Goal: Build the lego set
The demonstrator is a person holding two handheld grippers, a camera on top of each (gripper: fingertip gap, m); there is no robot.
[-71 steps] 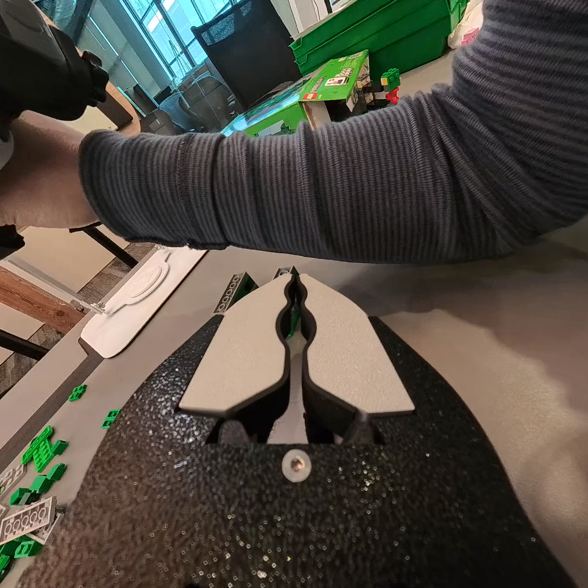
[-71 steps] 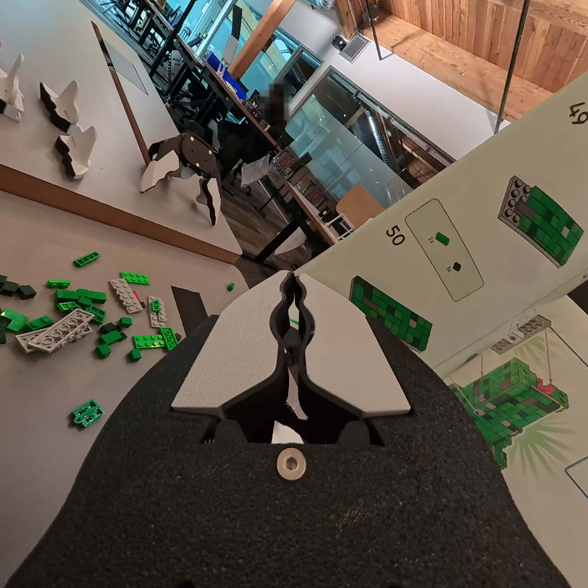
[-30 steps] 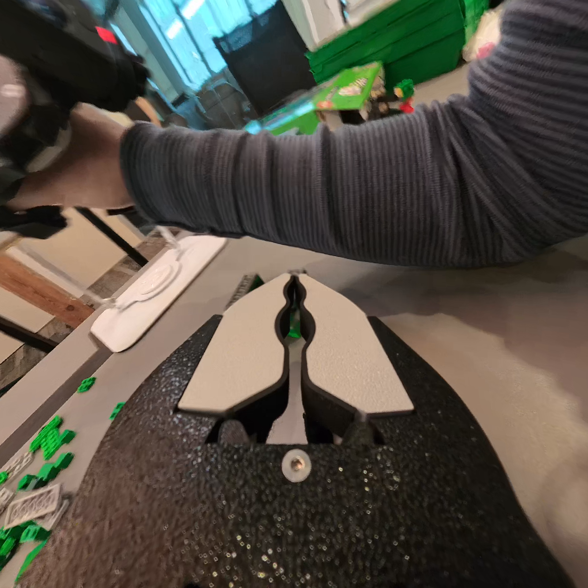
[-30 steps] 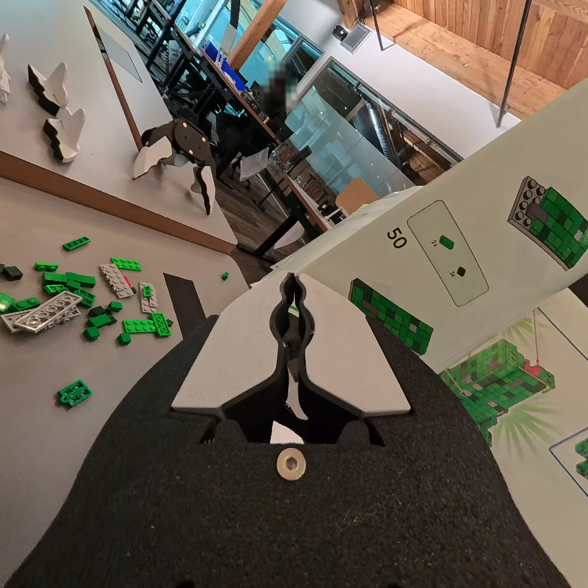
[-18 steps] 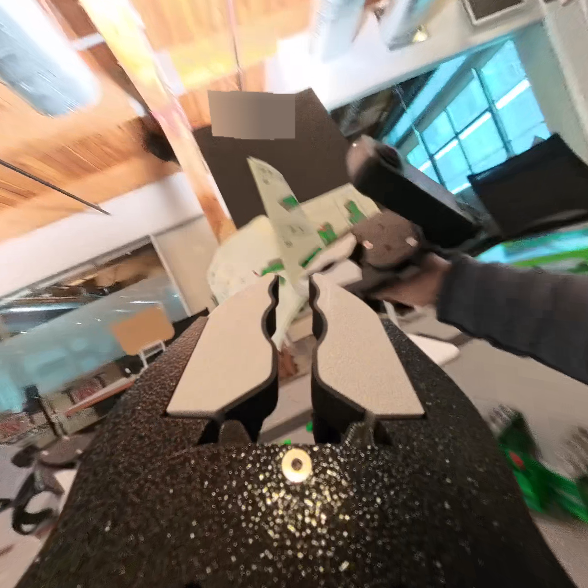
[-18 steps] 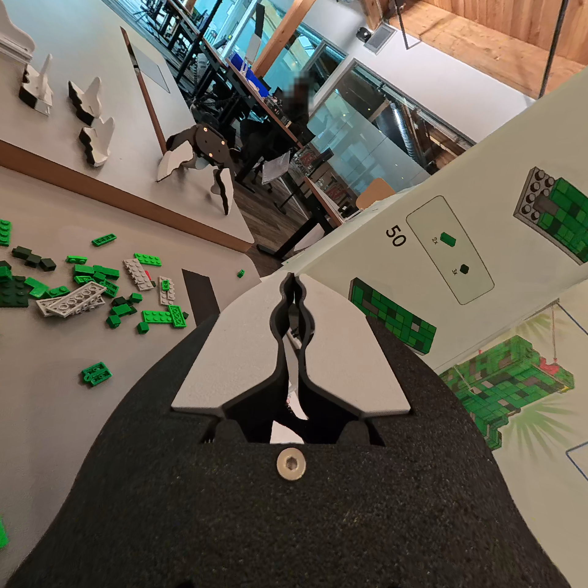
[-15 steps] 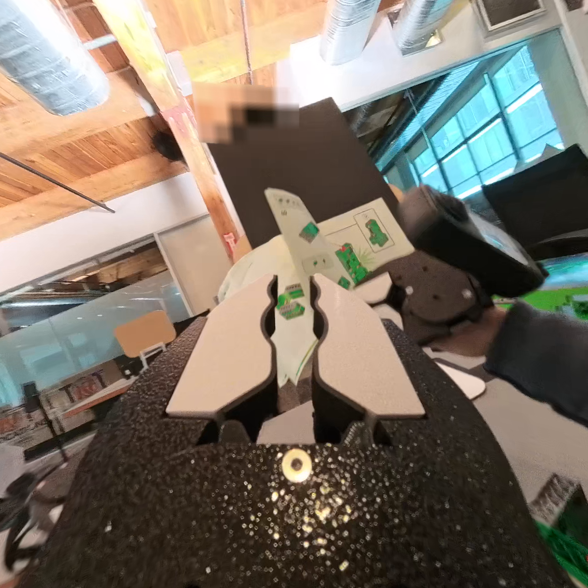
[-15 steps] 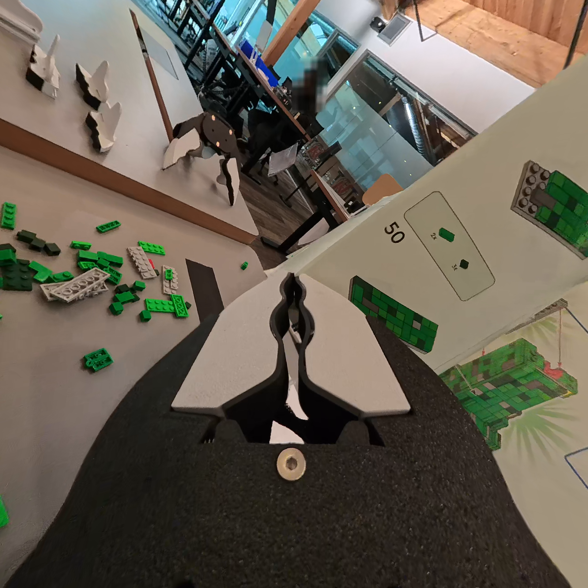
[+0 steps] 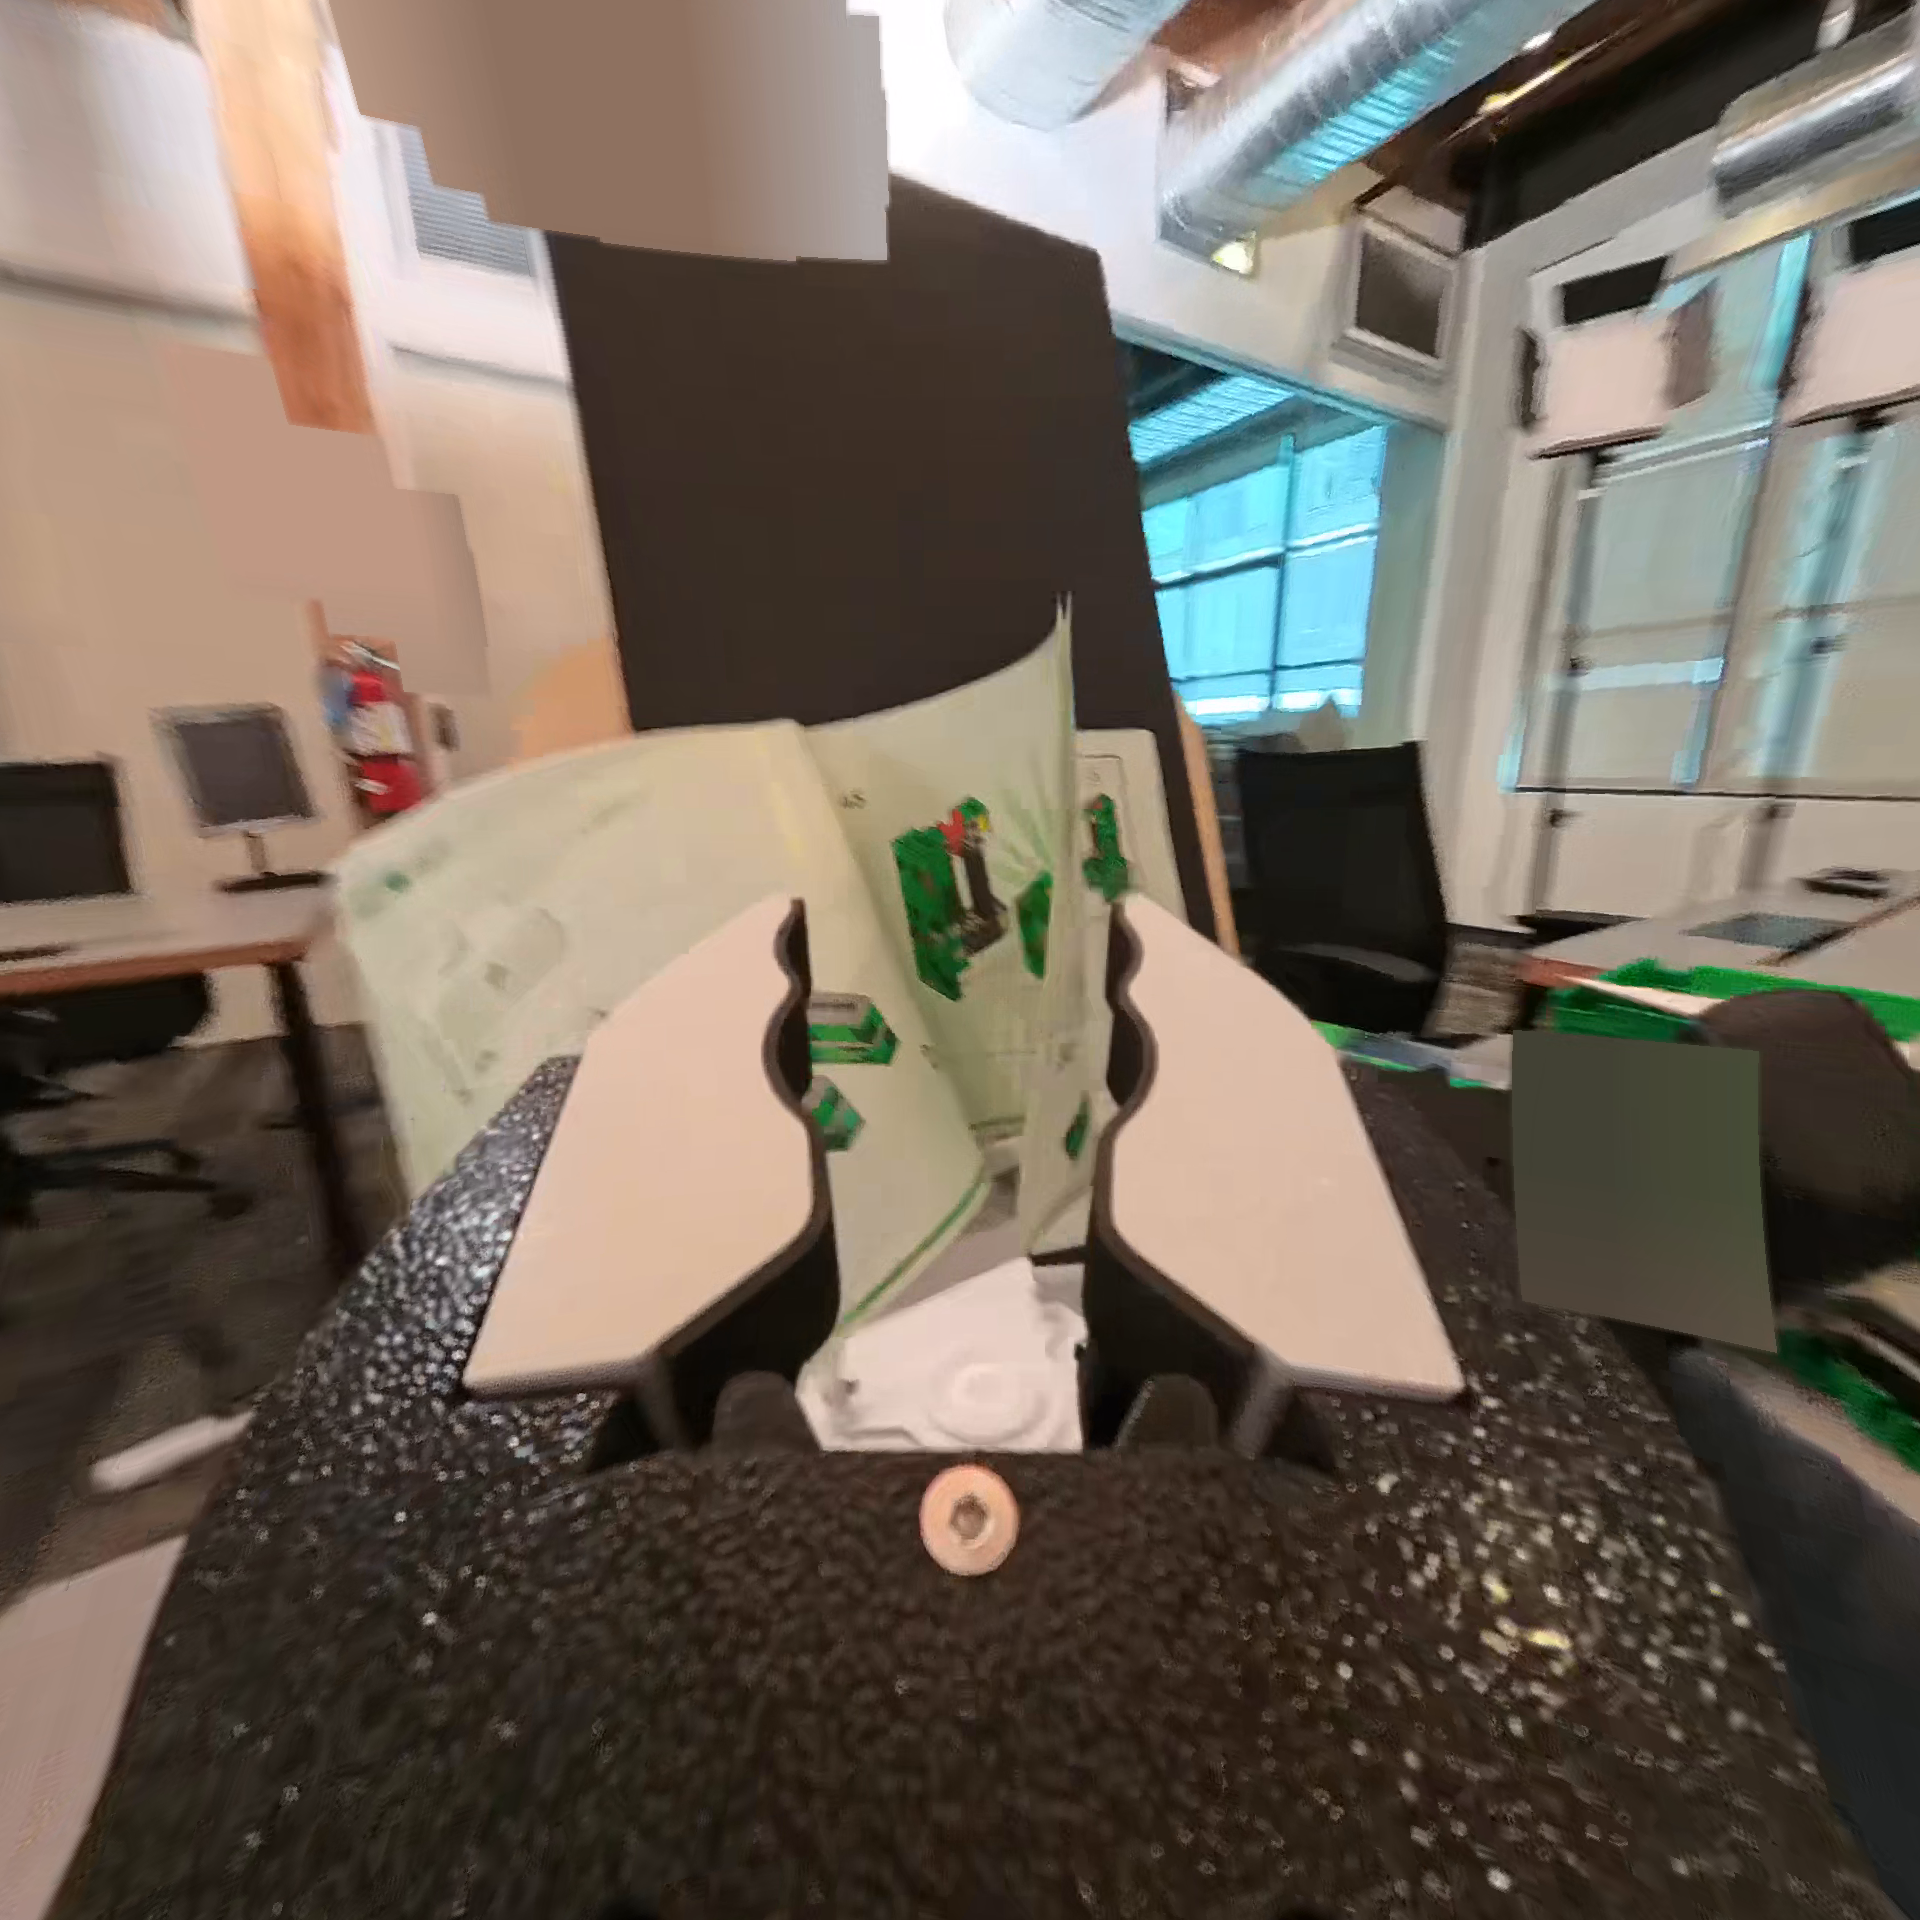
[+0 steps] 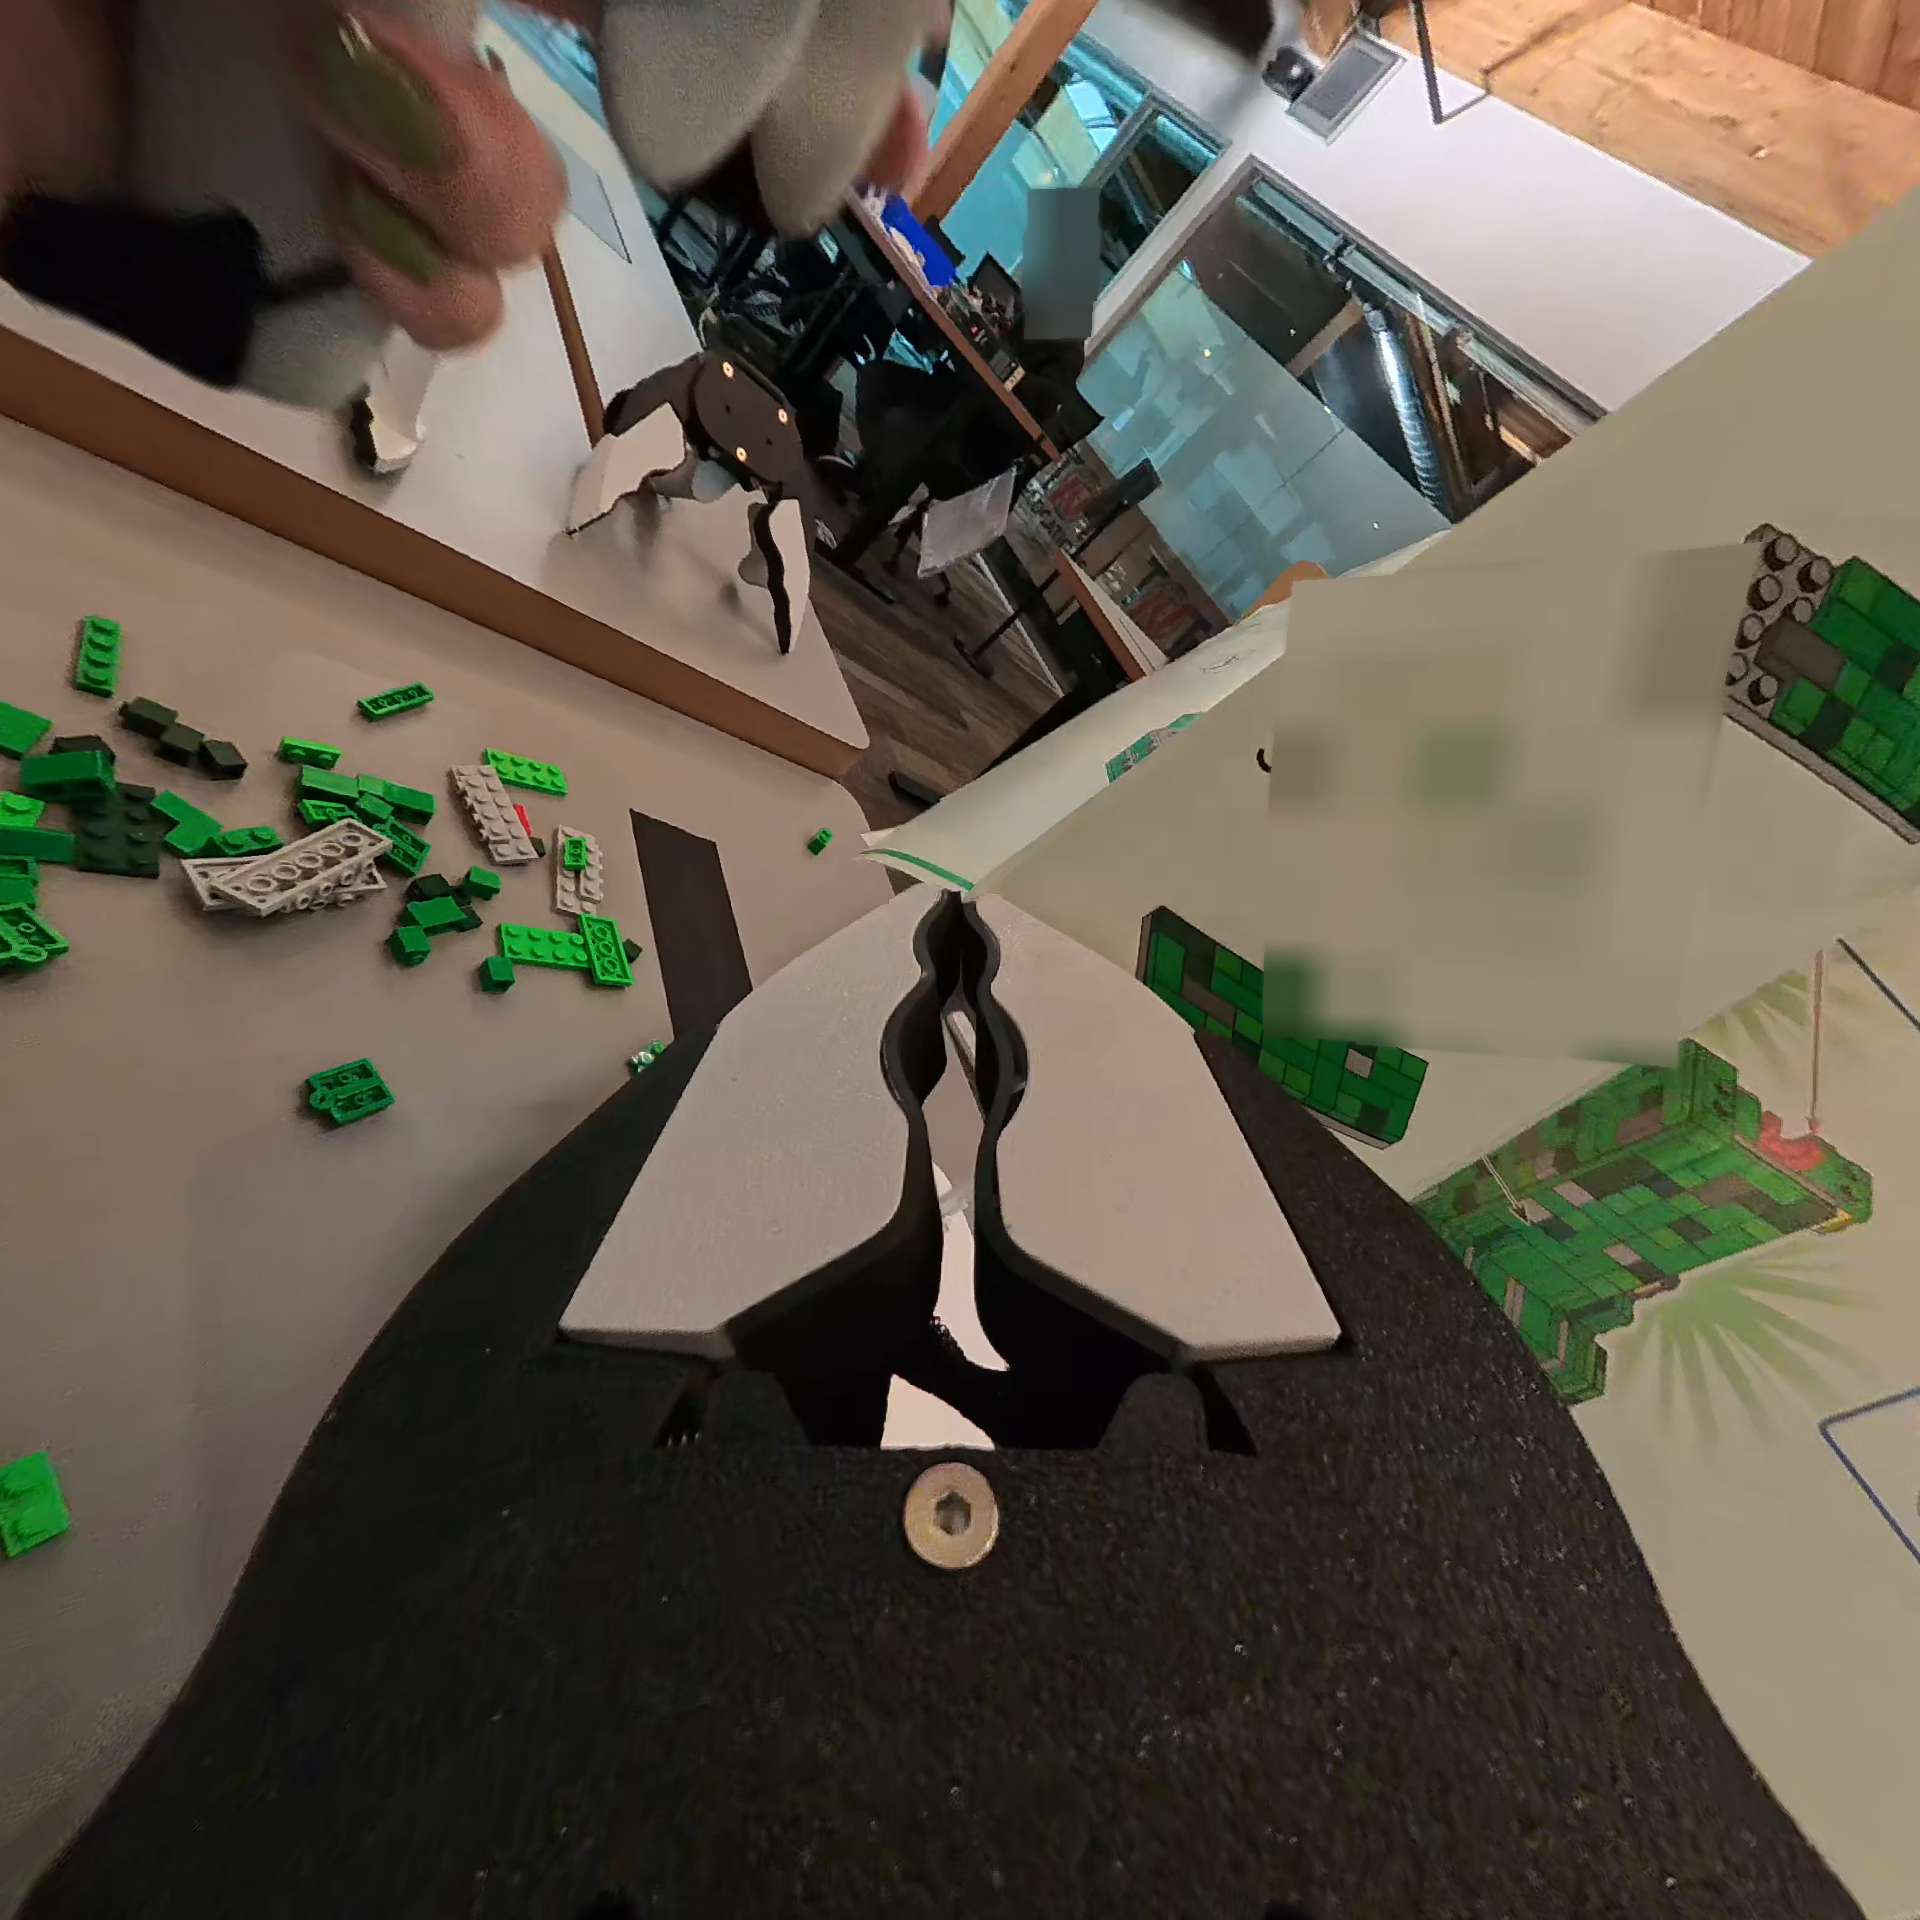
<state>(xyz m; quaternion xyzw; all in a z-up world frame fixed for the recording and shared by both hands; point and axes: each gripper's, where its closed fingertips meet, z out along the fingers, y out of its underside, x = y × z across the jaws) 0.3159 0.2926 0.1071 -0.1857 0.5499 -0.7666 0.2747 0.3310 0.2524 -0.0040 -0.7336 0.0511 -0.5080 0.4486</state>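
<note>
Left tongs [image 9: 956,1018] now wide, empty — right tongs [image 10: 961,914] closed on one booklet [image 10: 1558,1195] page.

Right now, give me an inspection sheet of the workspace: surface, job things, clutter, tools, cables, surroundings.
Surface: grey table, a black strip on it.
Job's things: green and grey lego pieces scattered loose; instruction booklet open, pages lifted.
Clutter: spare gripper parts on the neighbouring table.
Tools: left tool open, a booklet page between its fingers; right tool shut on a page edge.
Cables: nothing seen.
Surroundings: office with desks, a black chair, windows, ceiling ducts.
</note>
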